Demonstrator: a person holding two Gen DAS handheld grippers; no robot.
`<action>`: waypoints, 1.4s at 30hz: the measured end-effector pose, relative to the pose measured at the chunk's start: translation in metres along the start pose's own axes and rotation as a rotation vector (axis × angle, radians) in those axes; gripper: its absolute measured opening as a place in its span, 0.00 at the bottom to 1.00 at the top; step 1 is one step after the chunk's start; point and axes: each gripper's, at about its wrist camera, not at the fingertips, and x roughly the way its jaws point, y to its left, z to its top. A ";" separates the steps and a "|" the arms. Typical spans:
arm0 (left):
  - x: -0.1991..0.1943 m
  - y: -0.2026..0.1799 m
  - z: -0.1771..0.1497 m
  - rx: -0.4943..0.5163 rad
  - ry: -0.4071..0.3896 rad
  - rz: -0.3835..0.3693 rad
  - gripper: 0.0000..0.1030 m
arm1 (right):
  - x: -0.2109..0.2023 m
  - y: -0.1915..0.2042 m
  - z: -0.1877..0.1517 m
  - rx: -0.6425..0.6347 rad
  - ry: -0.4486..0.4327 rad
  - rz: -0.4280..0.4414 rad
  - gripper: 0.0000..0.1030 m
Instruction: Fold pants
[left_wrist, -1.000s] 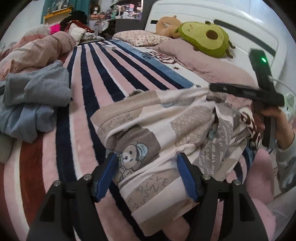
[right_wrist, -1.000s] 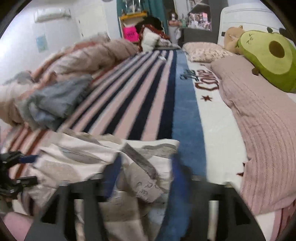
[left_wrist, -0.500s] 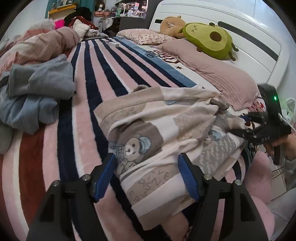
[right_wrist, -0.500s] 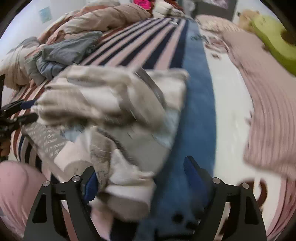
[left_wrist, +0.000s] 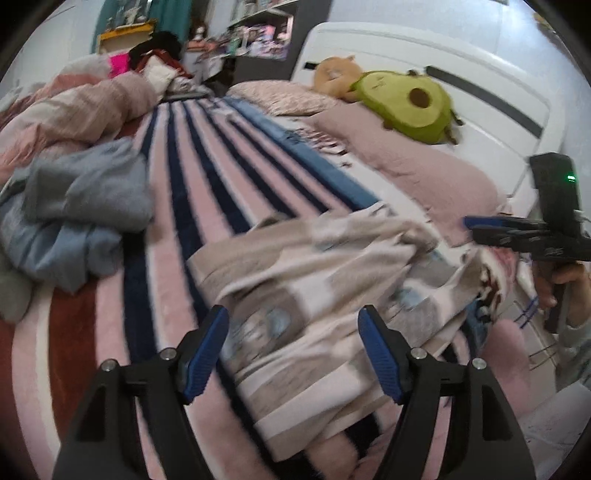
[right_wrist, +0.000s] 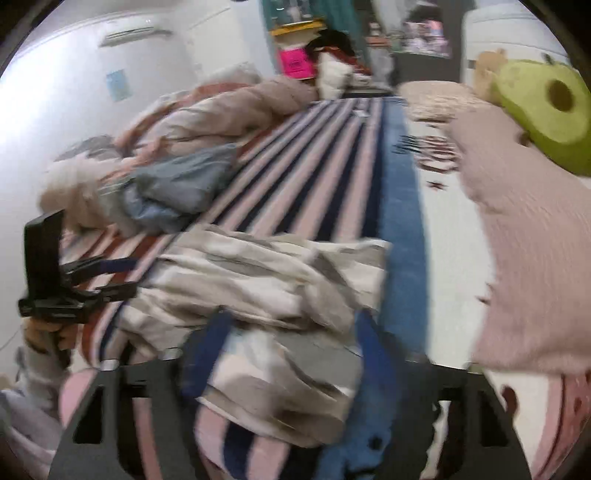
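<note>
I can't read a single word here. Dark lettering sits on the white part of the bedspread (right_wrist: 439, 147), smeared past reading (motion blur in both views). The pants (left_wrist: 314, 280) carry a blurred print, and I make out no letters on it.

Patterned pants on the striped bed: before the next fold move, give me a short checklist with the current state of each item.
1. Left claw open and empty: ok, blue pads apart with pants lying beyond them.
2. Right claw open, not pinching fabric: ok, it appears open and free in both views, though its own view is blurred.
3. Pants lying flat: not ok, bunched and creased, one edge hanging over the bed side.
4. Waistband and leg ends identified: cannot tell, the folds hide them.
5. Room on striped blanket behind the pants: ok, bare stripes up to the pillows.
6. Grey-blue clothes pile apart from the pants: ok, stripes show between them.
</note>
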 end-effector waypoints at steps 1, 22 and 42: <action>0.002 -0.005 0.004 0.017 -0.004 -0.013 0.67 | 0.009 0.004 0.001 -0.014 0.034 0.008 0.39; 0.099 -0.030 0.041 0.091 0.139 -0.029 0.11 | 0.095 -0.037 0.057 0.002 0.066 0.066 0.33; 0.096 -0.010 0.039 0.004 0.126 -0.083 0.12 | 0.116 -0.023 0.036 0.037 0.194 0.319 0.03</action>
